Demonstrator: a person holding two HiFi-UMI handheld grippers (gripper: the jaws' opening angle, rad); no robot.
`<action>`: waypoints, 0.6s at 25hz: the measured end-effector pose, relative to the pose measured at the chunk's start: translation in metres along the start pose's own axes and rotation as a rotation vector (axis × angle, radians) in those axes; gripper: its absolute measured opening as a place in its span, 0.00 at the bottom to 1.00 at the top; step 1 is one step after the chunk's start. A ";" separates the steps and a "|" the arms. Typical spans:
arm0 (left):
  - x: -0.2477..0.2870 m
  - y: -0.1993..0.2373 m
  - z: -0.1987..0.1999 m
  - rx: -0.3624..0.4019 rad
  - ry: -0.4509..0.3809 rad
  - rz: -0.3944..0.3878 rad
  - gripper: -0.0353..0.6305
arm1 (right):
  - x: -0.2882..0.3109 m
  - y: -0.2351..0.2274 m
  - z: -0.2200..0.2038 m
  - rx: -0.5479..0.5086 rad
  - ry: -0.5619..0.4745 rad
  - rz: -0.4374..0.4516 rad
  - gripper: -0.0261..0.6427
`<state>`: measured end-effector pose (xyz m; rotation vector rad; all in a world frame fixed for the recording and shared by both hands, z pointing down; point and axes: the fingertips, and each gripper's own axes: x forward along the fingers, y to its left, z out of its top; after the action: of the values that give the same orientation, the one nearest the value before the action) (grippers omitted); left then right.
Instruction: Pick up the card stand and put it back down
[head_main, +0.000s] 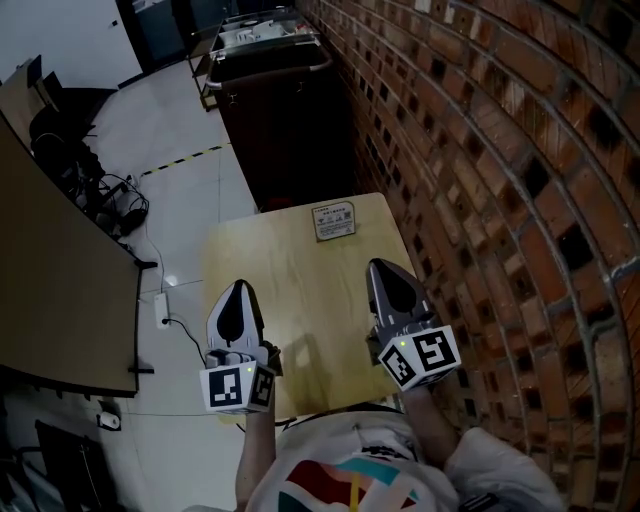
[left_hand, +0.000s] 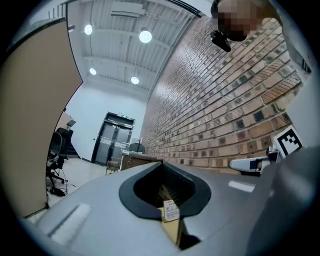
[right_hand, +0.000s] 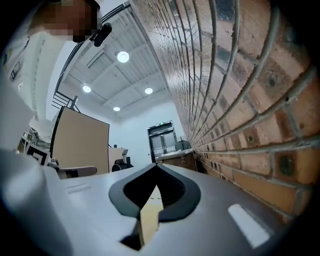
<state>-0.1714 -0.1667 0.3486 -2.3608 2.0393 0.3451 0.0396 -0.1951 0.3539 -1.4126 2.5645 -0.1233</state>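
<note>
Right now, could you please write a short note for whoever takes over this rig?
Left gripper: shut, empty, over the near left of the table.
Right gripper: shut, empty, over the near right, beside the brick wall.
Card stand: sits at the table's far edge, ahead of both grippers and touched by neither.
Done: nothing to see; the stand is not held.
Left: open a gripper, reach forward, grip the stand, lift it, set it back down.
</note>
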 end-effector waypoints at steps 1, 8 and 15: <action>-0.002 0.002 0.000 -0.004 0.000 0.007 0.06 | 0.000 0.002 0.002 -0.007 0.000 0.001 0.04; -0.009 -0.003 0.010 0.012 -0.025 0.001 0.06 | -0.001 0.008 0.004 -0.050 0.023 -0.012 0.04; -0.012 -0.004 0.017 0.017 -0.043 -0.003 0.06 | -0.002 0.010 0.009 -0.056 0.016 -0.010 0.04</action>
<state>-0.1716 -0.1520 0.3332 -2.3252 2.0123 0.3745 0.0347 -0.1879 0.3440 -1.4493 2.5933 -0.0651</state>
